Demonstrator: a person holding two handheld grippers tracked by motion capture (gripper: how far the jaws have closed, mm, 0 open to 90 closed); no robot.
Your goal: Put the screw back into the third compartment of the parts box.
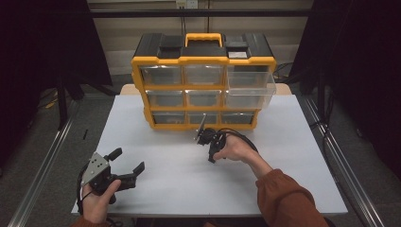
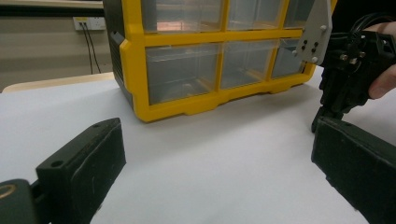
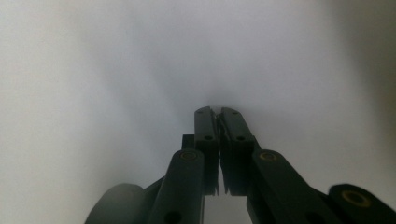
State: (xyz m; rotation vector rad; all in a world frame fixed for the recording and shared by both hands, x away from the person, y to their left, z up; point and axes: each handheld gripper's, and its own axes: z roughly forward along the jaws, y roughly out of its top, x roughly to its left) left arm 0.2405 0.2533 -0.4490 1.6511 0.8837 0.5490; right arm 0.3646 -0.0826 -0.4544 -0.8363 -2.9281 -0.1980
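White tabletop (image 1: 198, 184) carries a yellow-and-black plastic drawer organiser with clear drawers (image 1: 203, 80) at twelve o'clock; its top-right clear drawer (image 1: 249, 84) stands pulled out, toward two o'clock. The right gripper (image 1: 211, 150) sits near the table's centre, just in front of the organiser's bottom row, pointing down at the surface with its jaws clenched together. In the right gripper view the pads (image 3: 205, 126) meet with only a thin seam, and I cannot tell whether anything small is pinched there. The left gripper (image 1: 127, 166) rests at eight o'clock, jaws released and wide, nothing between them.

Risks, as I judge them: if a tiny part was meant to be caught, the grip may have closed on nothing. Lifting toward the drawer, the right hand could knock its protruding front. The trailing cable (image 1: 241, 135) might snag the organiser's lower edge.
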